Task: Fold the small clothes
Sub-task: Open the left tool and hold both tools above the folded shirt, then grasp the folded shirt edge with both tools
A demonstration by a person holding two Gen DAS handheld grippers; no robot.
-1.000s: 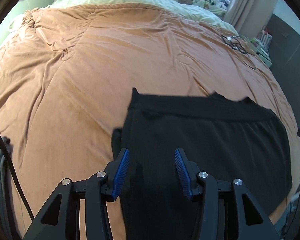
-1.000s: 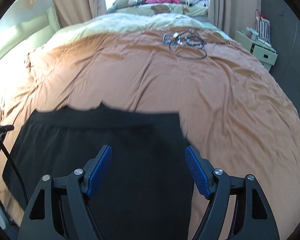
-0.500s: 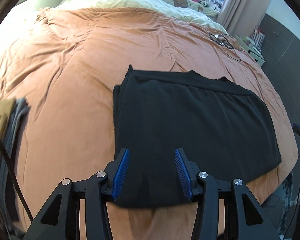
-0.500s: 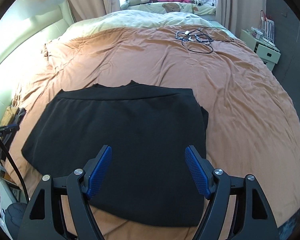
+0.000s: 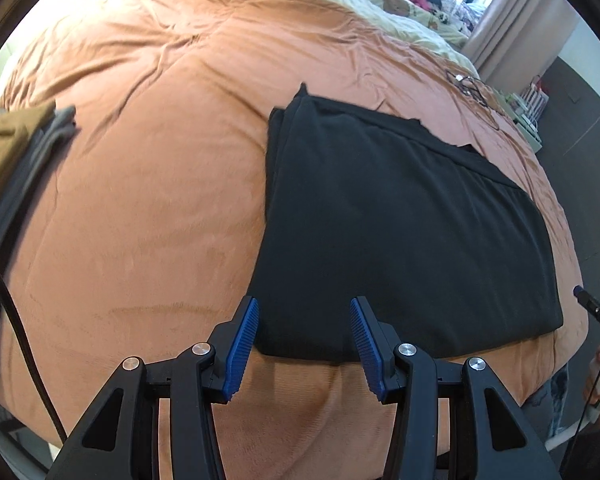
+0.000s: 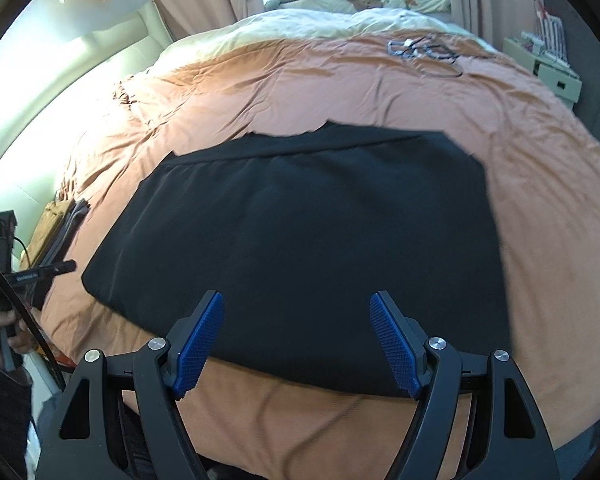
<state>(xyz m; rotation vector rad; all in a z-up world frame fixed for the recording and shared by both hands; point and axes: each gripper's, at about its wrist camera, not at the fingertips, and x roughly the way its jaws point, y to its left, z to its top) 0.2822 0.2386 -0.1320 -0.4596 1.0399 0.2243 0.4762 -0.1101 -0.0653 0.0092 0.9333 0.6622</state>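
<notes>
A black garment (image 5: 400,224) lies folded flat on the orange bedspread (image 5: 152,184), near the bed's front edge. My left gripper (image 5: 304,320) hovers open over the garment's near left corner, blue pads apart, nothing between them. In the right wrist view the same black garment (image 6: 300,240) fills the middle. My right gripper (image 6: 296,316) stands wide open above its near edge, holding nothing. The tip of the other gripper (image 5: 592,308) shows at the far right of the left wrist view.
A stack of folded clothes, brown on top of grey (image 5: 16,148), sits at the bed's left edge, also visible as a stack (image 6: 60,224) in the right wrist view. Cables (image 6: 424,50) lie on the far bedspread. A white side cabinet (image 6: 556,72) stands right of the bed.
Both grippers have drawn back toward the bed's front edge, so the whole garment and its near edge have come into view. The folded stack has appeared at left. Jaws unchanged.
</notes>
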